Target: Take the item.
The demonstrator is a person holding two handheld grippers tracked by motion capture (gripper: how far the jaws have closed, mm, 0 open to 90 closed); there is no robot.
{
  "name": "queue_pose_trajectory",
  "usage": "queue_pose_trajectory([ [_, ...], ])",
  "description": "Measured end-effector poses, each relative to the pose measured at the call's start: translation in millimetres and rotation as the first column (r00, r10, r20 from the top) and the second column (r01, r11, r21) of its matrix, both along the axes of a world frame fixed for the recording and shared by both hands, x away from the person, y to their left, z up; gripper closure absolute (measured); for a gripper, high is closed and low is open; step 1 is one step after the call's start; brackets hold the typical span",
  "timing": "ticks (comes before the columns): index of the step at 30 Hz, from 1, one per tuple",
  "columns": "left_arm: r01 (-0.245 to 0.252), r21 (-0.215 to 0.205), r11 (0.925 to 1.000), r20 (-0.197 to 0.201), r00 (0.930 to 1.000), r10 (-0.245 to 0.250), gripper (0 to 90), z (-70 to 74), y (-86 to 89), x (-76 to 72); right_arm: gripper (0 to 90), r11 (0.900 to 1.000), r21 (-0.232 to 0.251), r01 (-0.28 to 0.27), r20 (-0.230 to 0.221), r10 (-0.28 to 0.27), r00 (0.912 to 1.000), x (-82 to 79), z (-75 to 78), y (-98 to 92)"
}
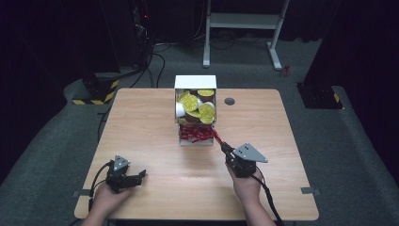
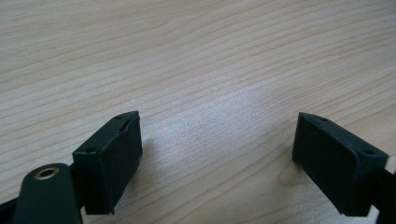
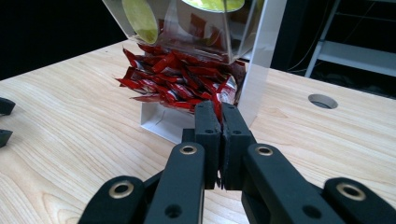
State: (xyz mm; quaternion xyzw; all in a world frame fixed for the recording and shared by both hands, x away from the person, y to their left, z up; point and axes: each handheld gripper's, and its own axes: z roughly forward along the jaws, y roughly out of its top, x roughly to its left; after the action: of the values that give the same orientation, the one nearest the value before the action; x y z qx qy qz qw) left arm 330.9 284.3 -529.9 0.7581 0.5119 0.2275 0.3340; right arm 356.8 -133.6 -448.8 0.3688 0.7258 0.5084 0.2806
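Observation:
A white and clear dispenser box point(image 1: 195, 81) stands at the table's far middle. Its upper part holds yellow-lidded cups point(image 1: 194, 104), and its lower tray holds a heap of red packets point(image 1: 194, 133) point(image 3: 170, 79). My right gripper point(image 1: 225, 147) point(image 3: 221, 112) sits just right of the tray's front. It is shut on one red packet point(image 1: 217, 136) point(image 3: 217, 99), which runs from its tips back toward the heap. My left gripper point(image 1: 140, 175) point(image 2: 217, 140) lies open on the bare wood at the near left, with nothing between its fingers point(image 2: 112, 154).
The wooden table point(image 1: 141, 122) has a round cable hole point(image 1: 229, 101) point(image 3: 323, 101) right of the box. The box's clear wall point(image 3: 261, 56) rises directly ahead of the right gripper. A white metal frame point(image 1: 244, 21) and cables stand on the dark floor beyond.

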Motion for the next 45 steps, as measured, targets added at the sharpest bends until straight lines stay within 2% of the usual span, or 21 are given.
queue_pose_trajectory([
  [10, 0.000, 0.000, 1.0000, -0.003, 1.0000, 0.000, 16.0, 0.0, -0.1, 0.0, 88.5, 1.000, 0.011, 0.008, 0.006, -0.008, 0.9999, -8.4, 2.8, -6.6],
  [20, 0.004, 0.000, 1.0000, 0.000, 1.0000, -0.004, 15.7, -0.1, -0.2, 1.0, 88.5, 1.000, 0.022, 0.015, 0.031, -0.016, 0.9994, -16.0, 10.3, -13.7],
  [32, 0.012, -0.002, 0.9999, -0.005, 0.9999, -0.012, 14.6, -0.1, -0.3, 2.7, 88.6, 0.997, 0.054, 0.050, 0.046, -0.052, 0.9976, -28.4, 19.9, -37.2],
  [45, -0.002, 0.003, 1.0000, -0.005, 1.0000, 0.002, 14.2, -0.1, -1.5, 4.3, 88.7, 0.993, 0.060, 0.104, 0.032, -0.106, 0.9938, -18.1, 17.0, -55.5],
])
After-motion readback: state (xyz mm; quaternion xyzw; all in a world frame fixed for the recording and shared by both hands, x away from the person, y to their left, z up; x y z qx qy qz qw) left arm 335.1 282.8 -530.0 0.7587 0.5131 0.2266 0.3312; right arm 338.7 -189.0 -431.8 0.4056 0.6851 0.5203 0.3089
